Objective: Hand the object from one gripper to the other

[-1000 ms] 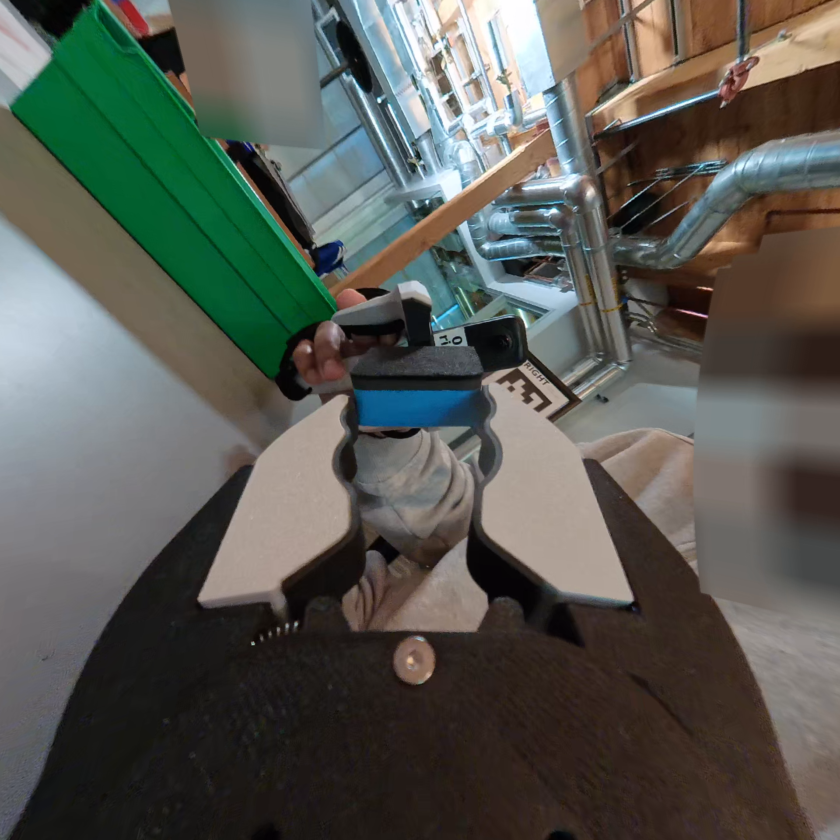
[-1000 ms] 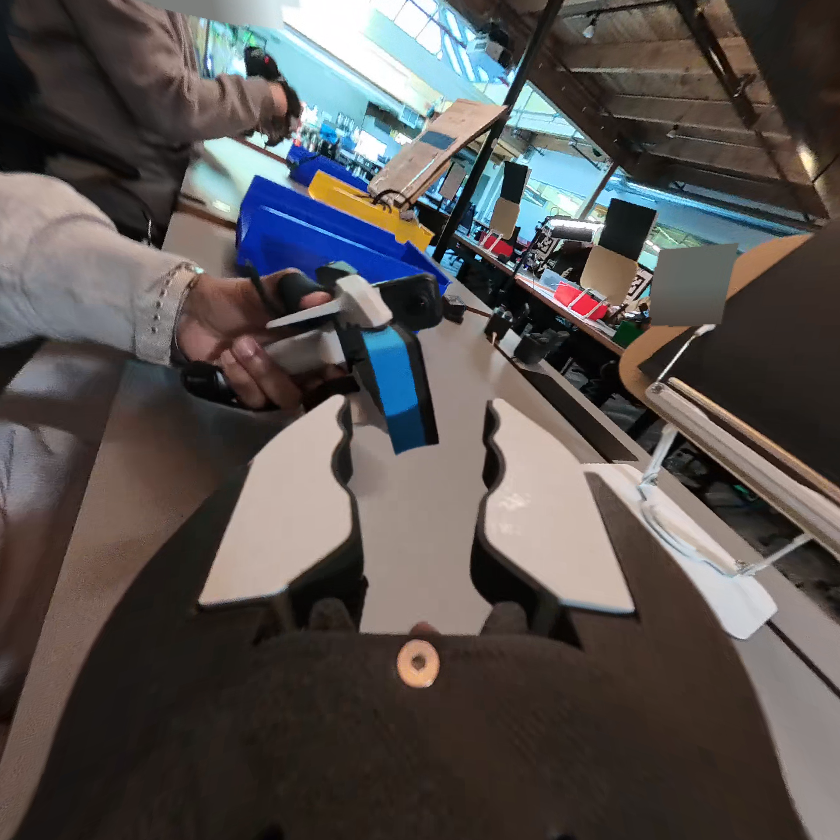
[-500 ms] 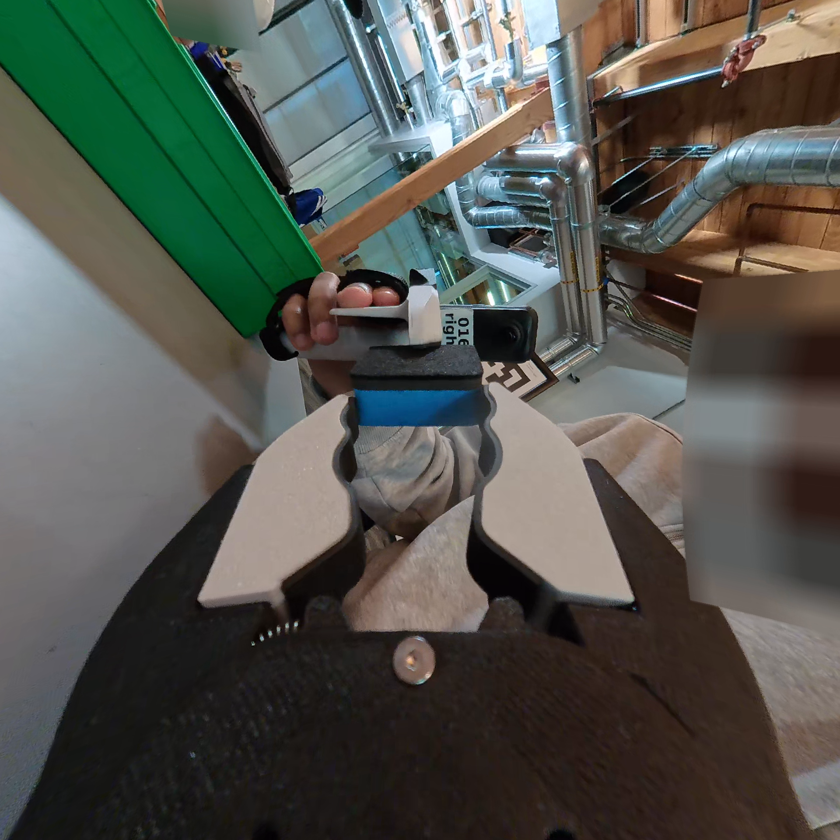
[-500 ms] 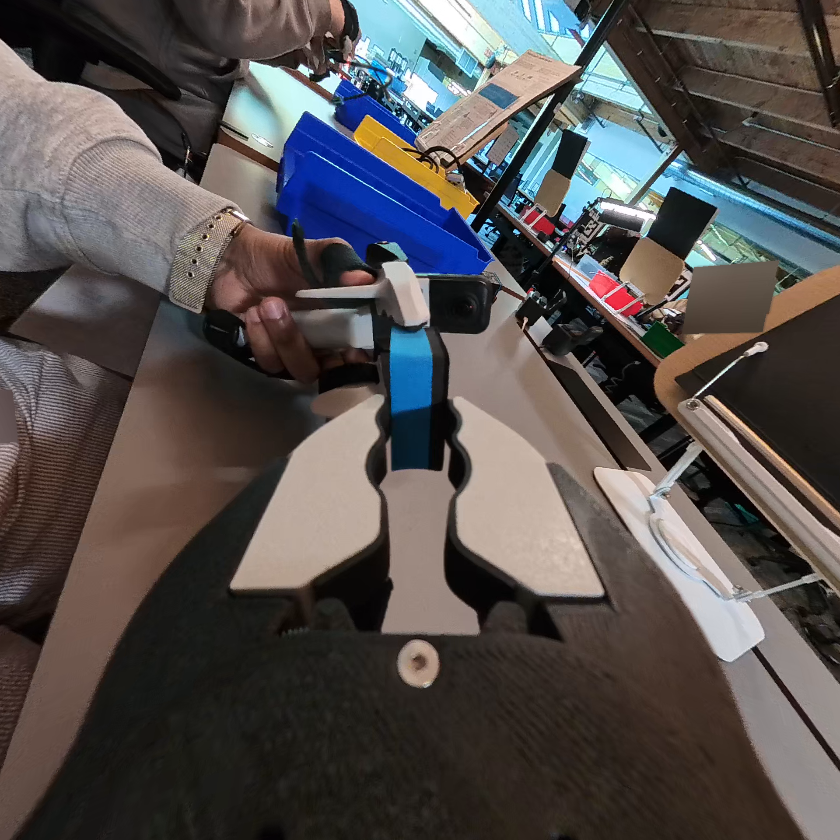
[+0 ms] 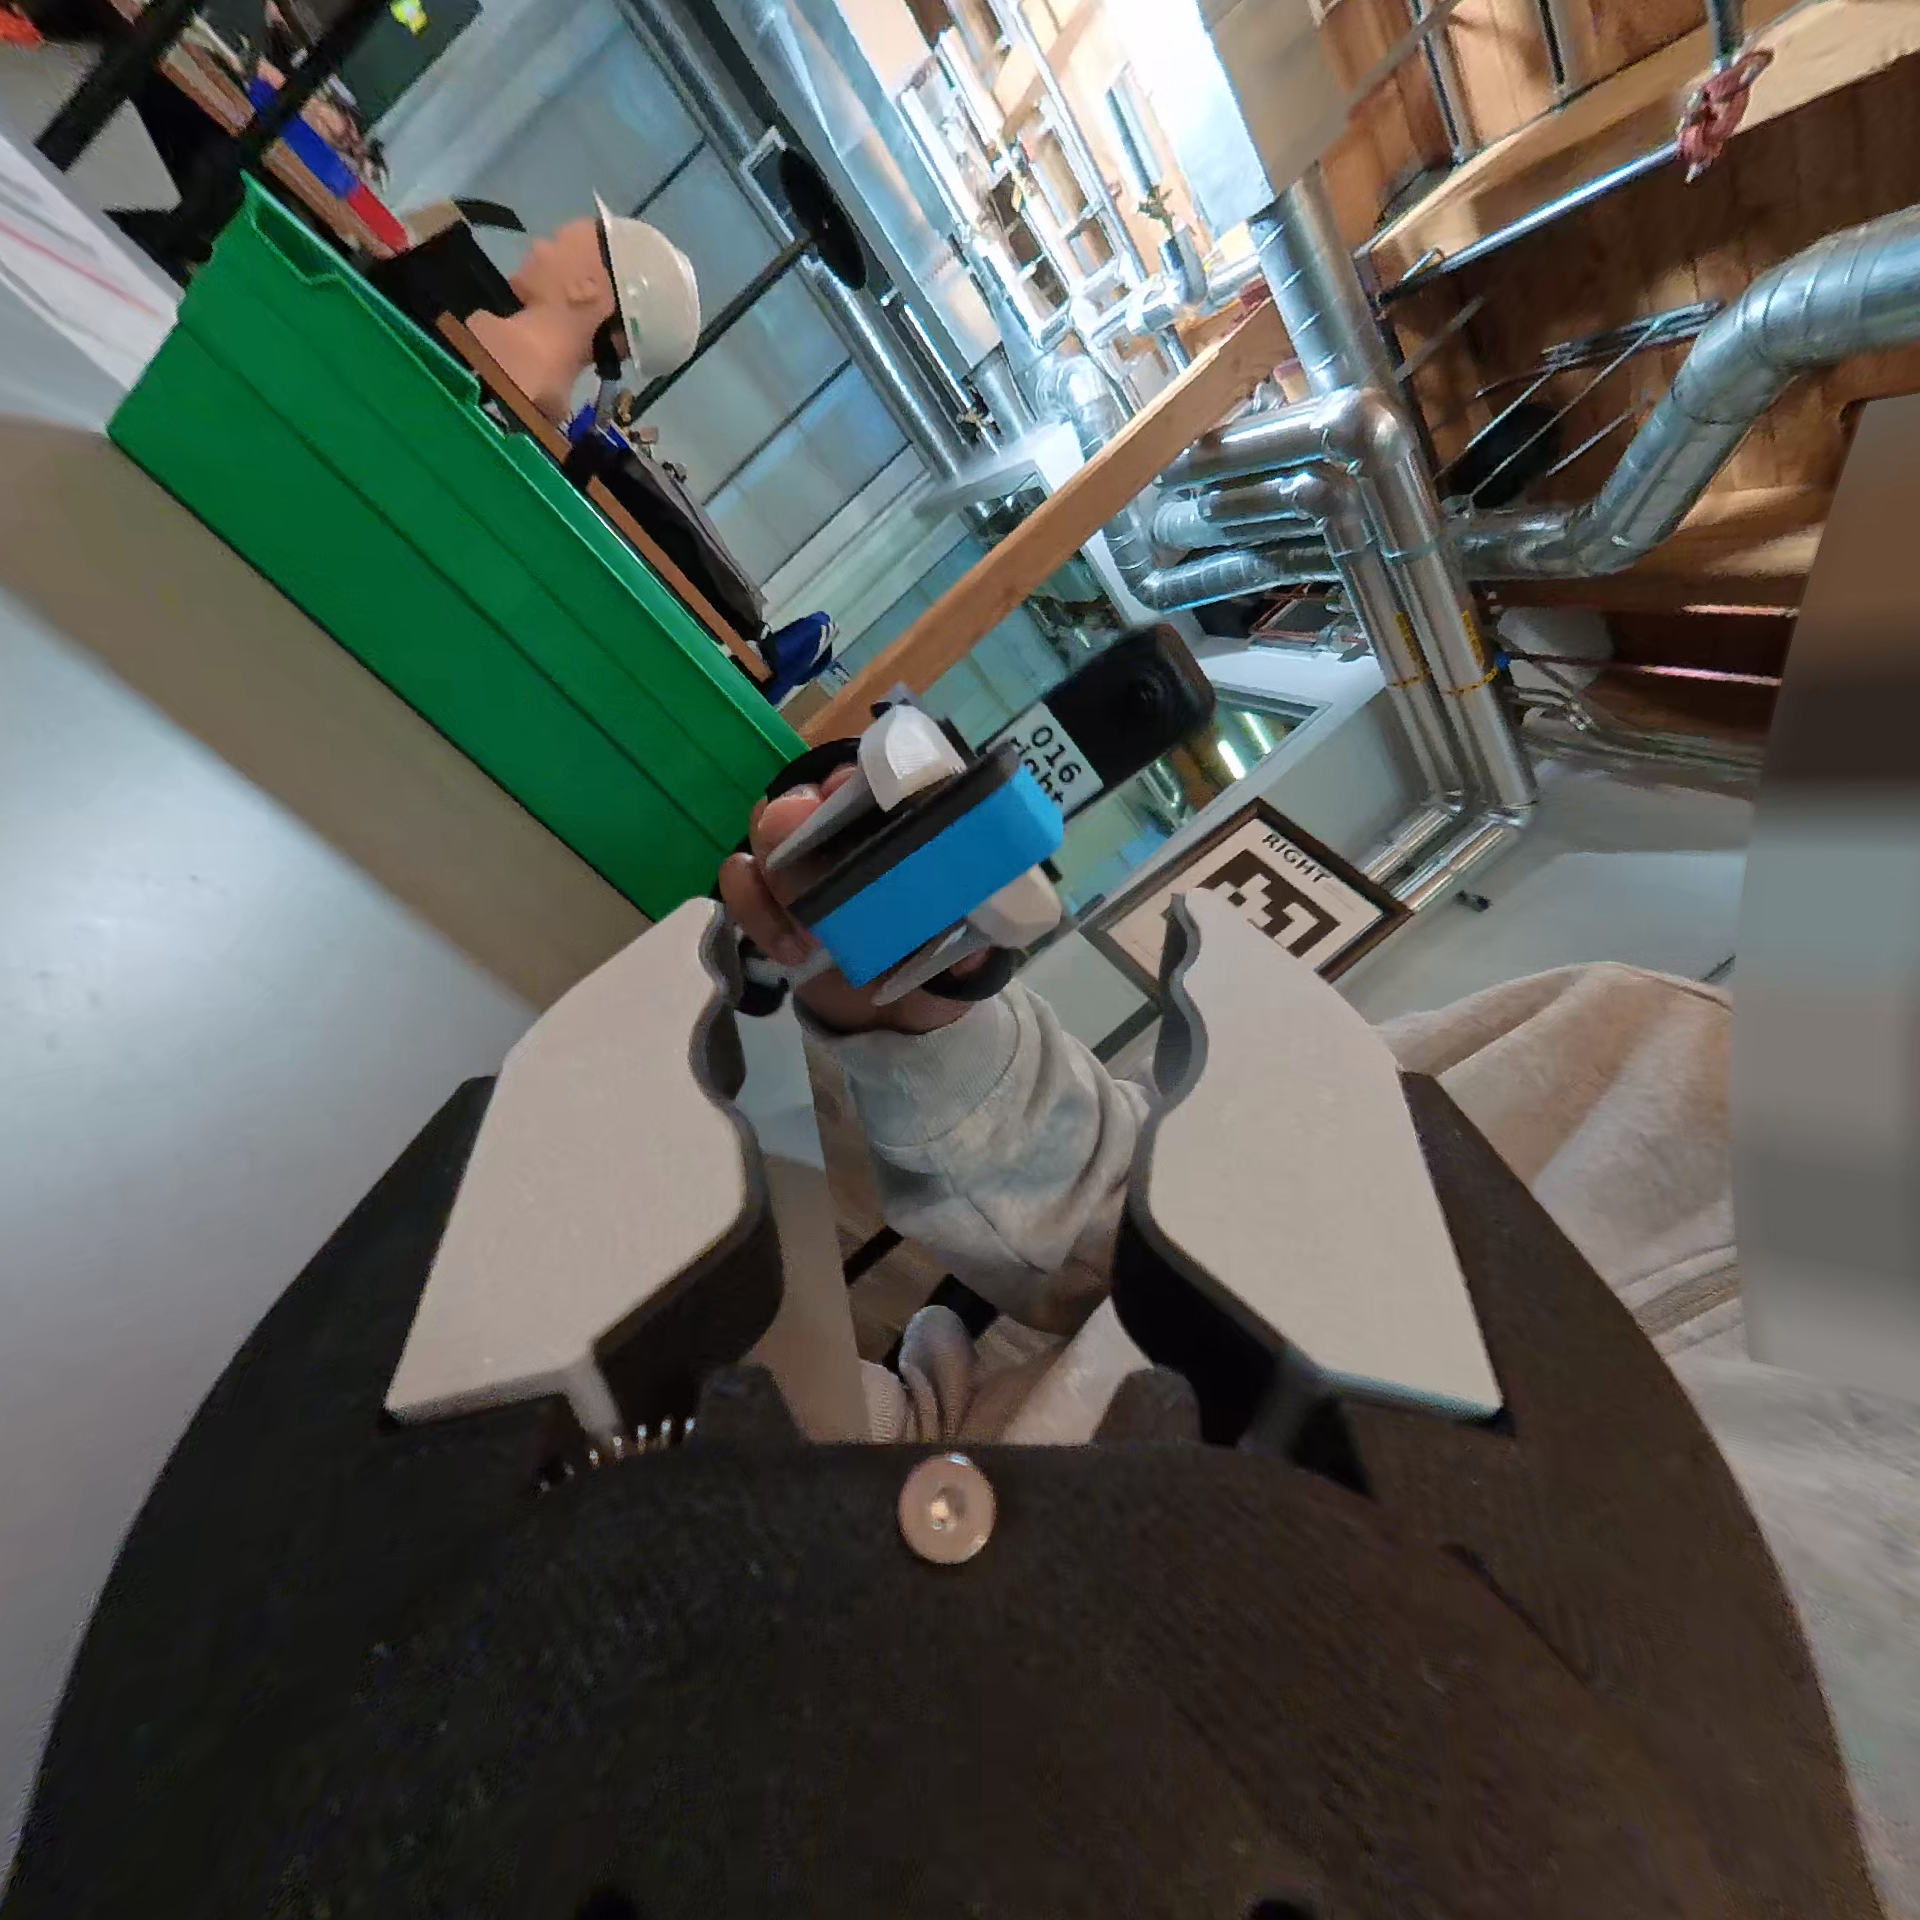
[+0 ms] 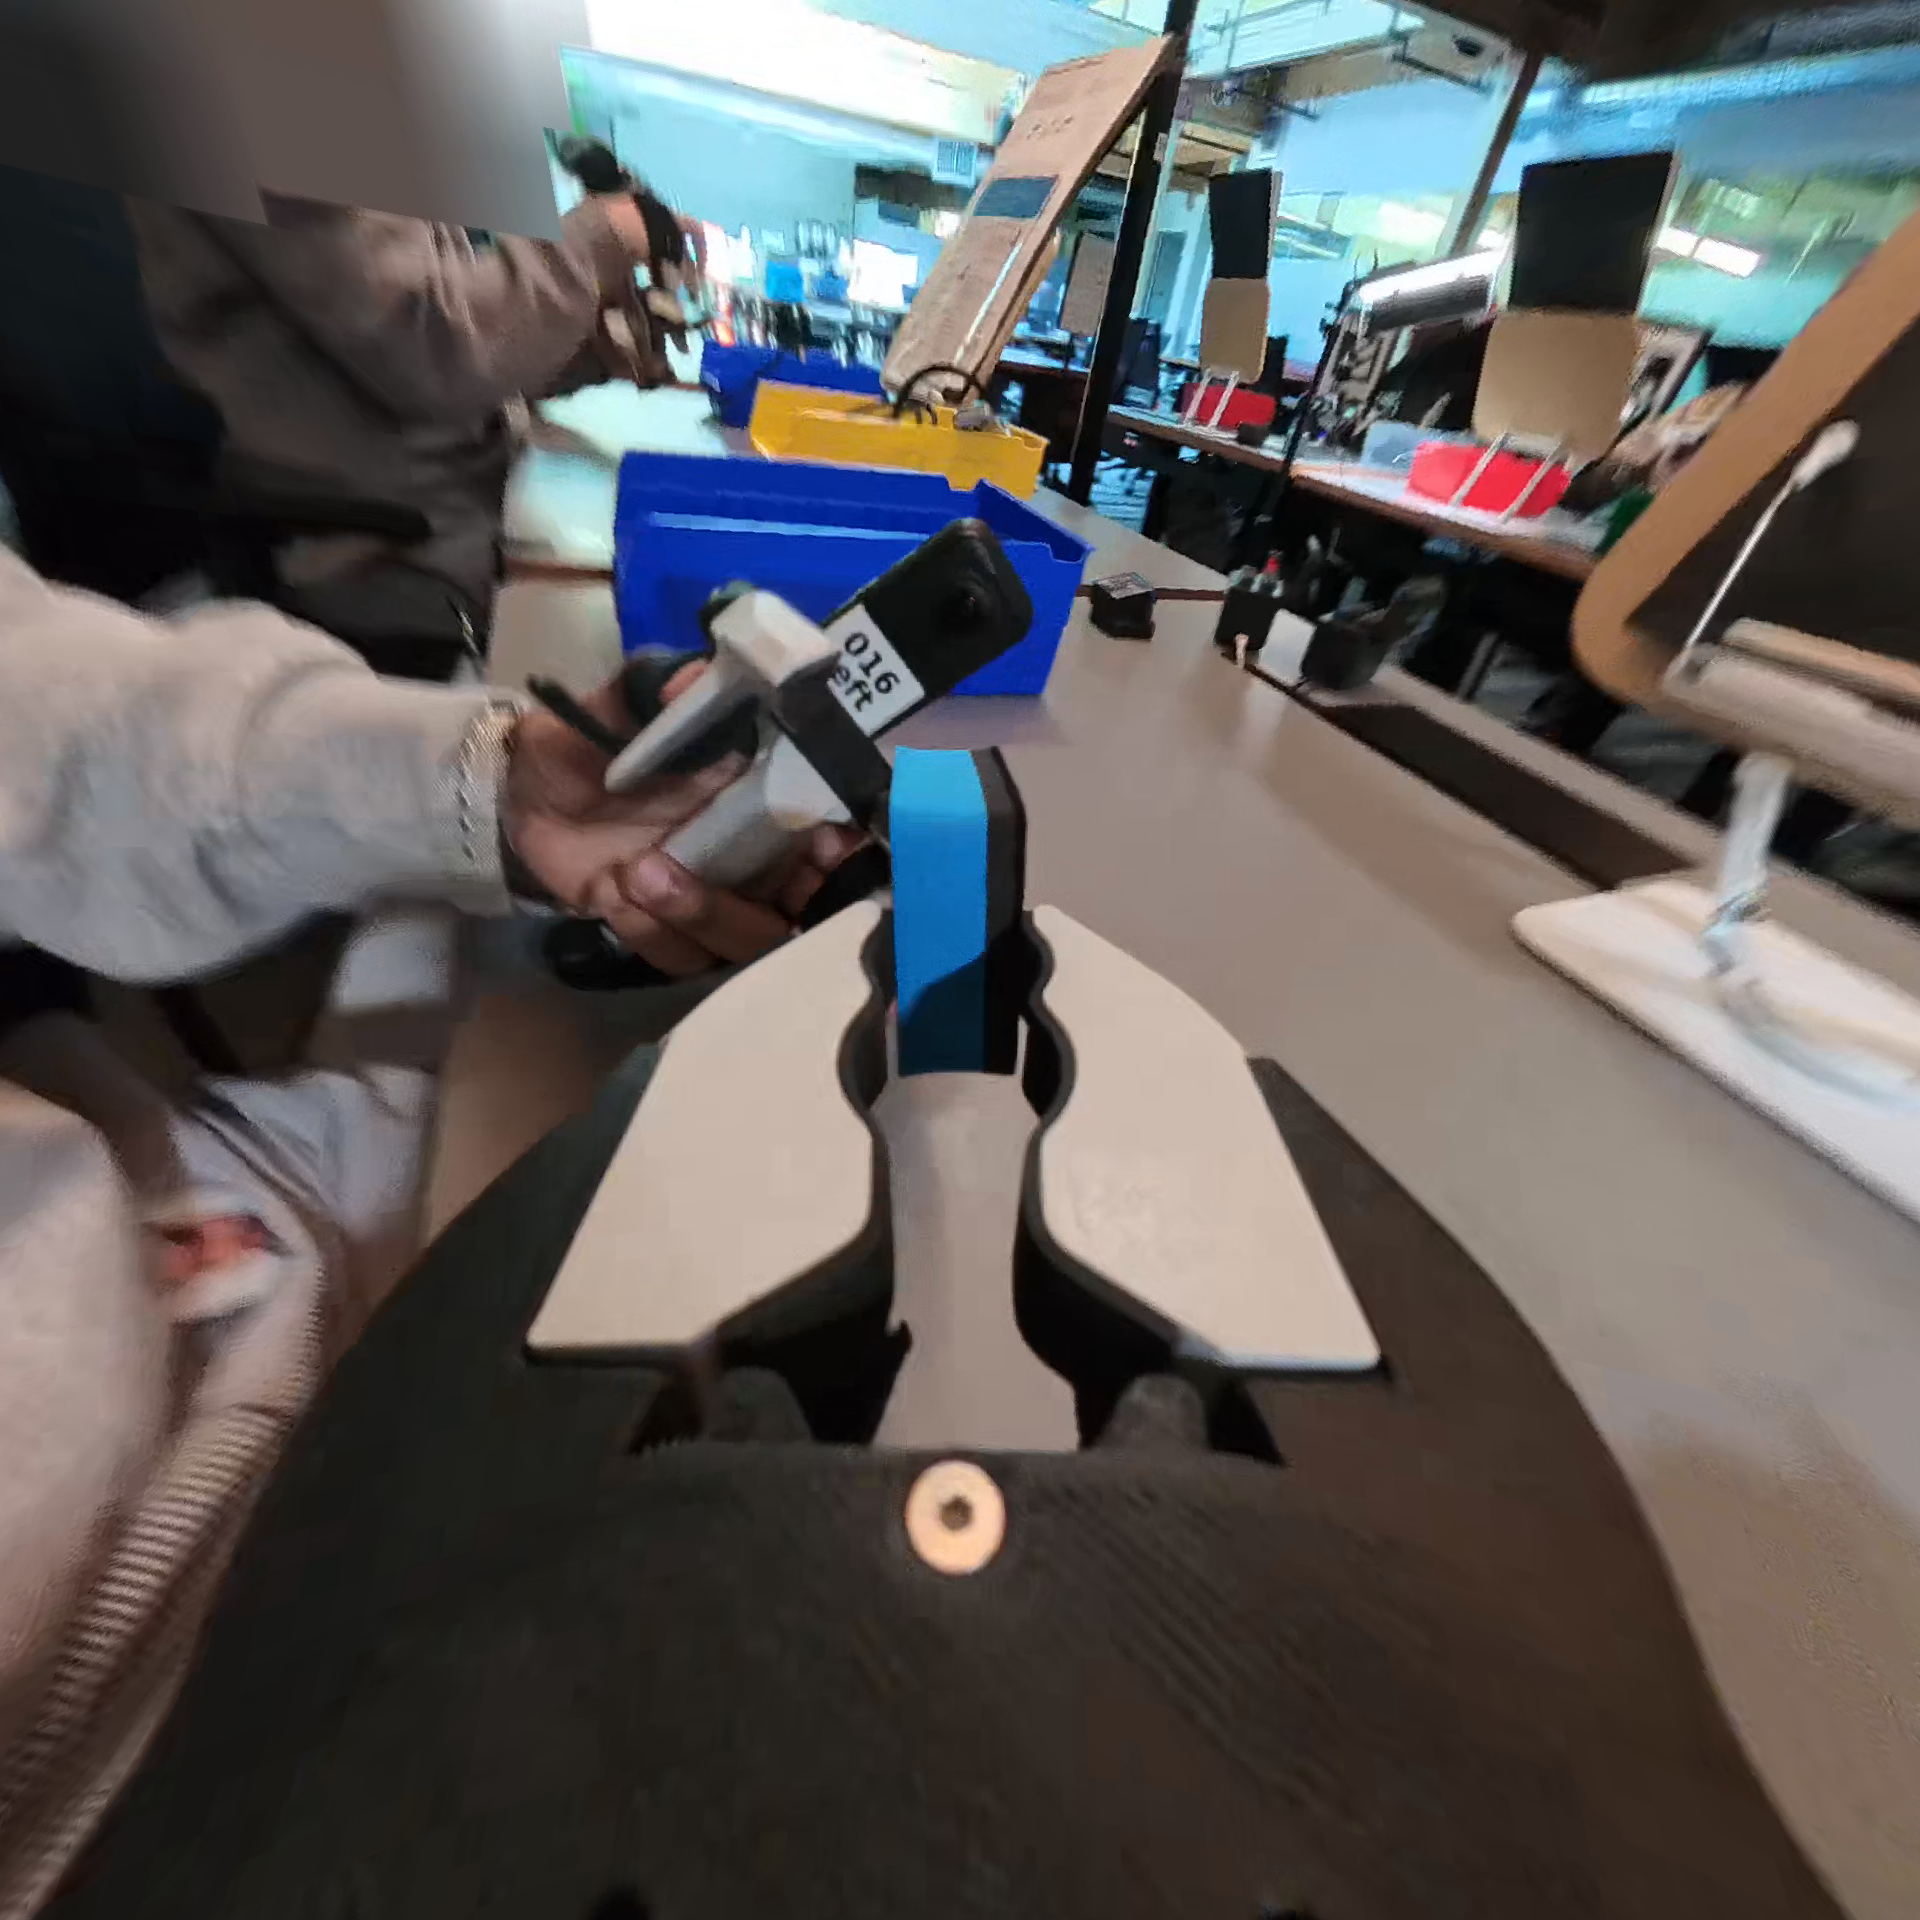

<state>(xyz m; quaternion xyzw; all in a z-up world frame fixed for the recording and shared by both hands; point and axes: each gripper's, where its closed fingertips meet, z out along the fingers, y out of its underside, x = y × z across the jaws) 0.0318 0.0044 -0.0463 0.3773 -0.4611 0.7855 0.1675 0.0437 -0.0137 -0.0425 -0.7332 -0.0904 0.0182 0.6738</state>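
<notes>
The object is a block with a blue layer and a black layer (image 6: pixel 938 894). My right gripper (image 6: pixel 954 940) is shut on its lower part and holds it upright above the table (image 6: pixel 1299 935). In the left wrist view the block (image 5: pixel 935 868) is tilted and sits in the right gripper's white fingers (image 5: pixel 914 750), just beyond my own fingertips. My left gripper (image 5: pixel 945 925) is open and empty, with its jaws wide apart and clear of the block. A hand holds the left gripper's handle (image 6: pixel 727 821) just left of the block.
A green bin (image 5: pixel 436 540) stands on the left. A blue bin (image 6: pixel 821 540) and a yellow bin (image 6: pixel 894 436) stand farther back on the table. A white stand base (image 6: pixel 1714 997) is on the right. Another person's arm (image 6: pixel 343 343) is at the back left.
My left gripper has opened and let go of the block. My right gripper, open a second ago, has closed on it and now holds it alone.
</notes>
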